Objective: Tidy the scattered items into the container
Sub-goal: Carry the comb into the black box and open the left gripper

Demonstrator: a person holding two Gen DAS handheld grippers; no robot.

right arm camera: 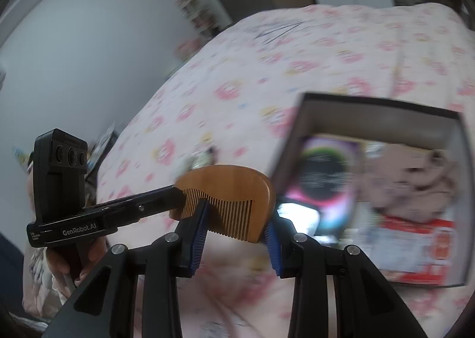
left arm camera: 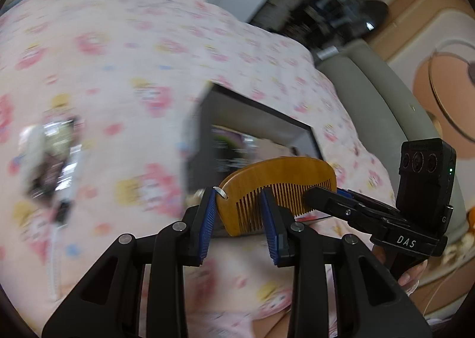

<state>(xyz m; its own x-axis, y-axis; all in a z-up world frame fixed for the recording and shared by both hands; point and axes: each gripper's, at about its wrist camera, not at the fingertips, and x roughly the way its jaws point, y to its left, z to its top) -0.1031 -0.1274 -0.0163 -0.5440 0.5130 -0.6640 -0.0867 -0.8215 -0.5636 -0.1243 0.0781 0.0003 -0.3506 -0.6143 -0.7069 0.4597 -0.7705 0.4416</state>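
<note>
A wooden comb (left arm camera: 276,186) is held in the air over a bed with a pink flowered sheet (left arm camera: 118,71). My left gripper (left arm camera: 239,216) has the comb's end between its blue pads. The right gripper's fingers (left arm camera: 329,200) reach in from the right and grip the other end. In the right wrist view the comb (right arm camera: 228,189) sits between my right gripper (right arm camera: 237,226) pads, and the left gripper's fingers (right arm camera: 166,200) clamp its left end. An open dark box (right arm camera: 383,118) lies on the bed to the right, with packets and a beige cloth inside.
The box also shows behind the comb in the left wrist view (left arm camera: 261,118). A blurred small item (left arm camera: 50,157) lies on the sheet at left. A grey padded bed edge (left arm camera: 383,106) runs along the right. A pale wall (right arm camera: 74,41) stands beyond the bed.
</note>
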